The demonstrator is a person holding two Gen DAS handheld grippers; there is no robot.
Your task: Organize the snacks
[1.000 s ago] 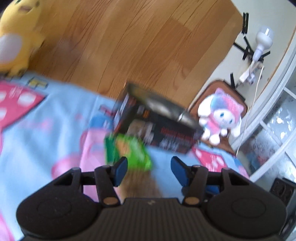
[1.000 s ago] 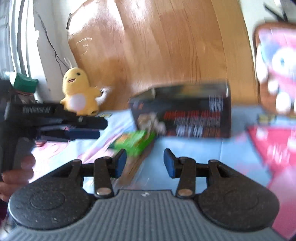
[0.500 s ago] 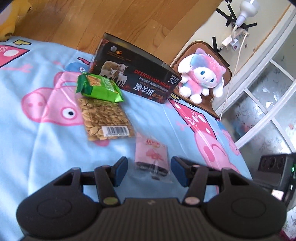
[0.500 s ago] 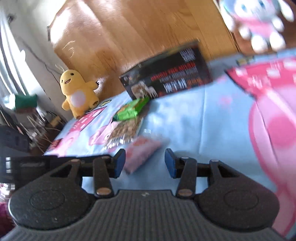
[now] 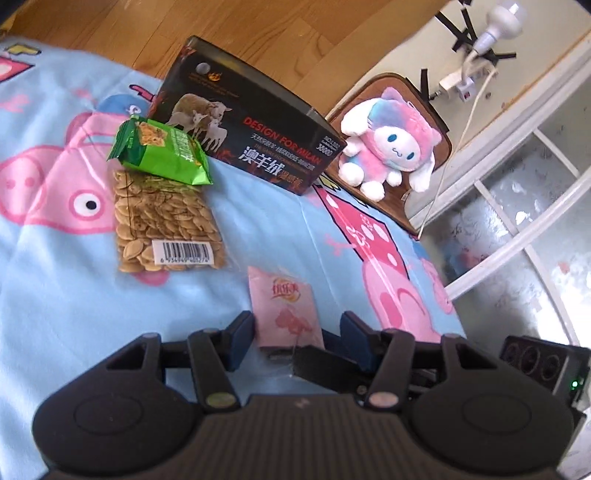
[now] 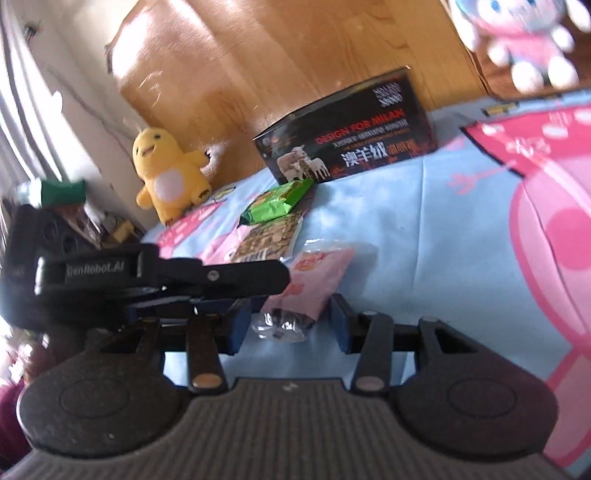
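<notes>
One flat pink snack packet [image 5: 284, 310]

Near end of the flat pink snack sachet [image 5: 284, 306] sits behind the black finger of the other gripper [image 5: 325, 365] in left view; pad contact can't be told. Right view: the pink-and-white plush toy [image 6: 517, 33] is cut by the top edge and blurred. The clear bag of pale seeds [image 6: 267, 240] is partly behind the black left gripper [image 6: 162, 275]; its label is unreadable.
</notes>
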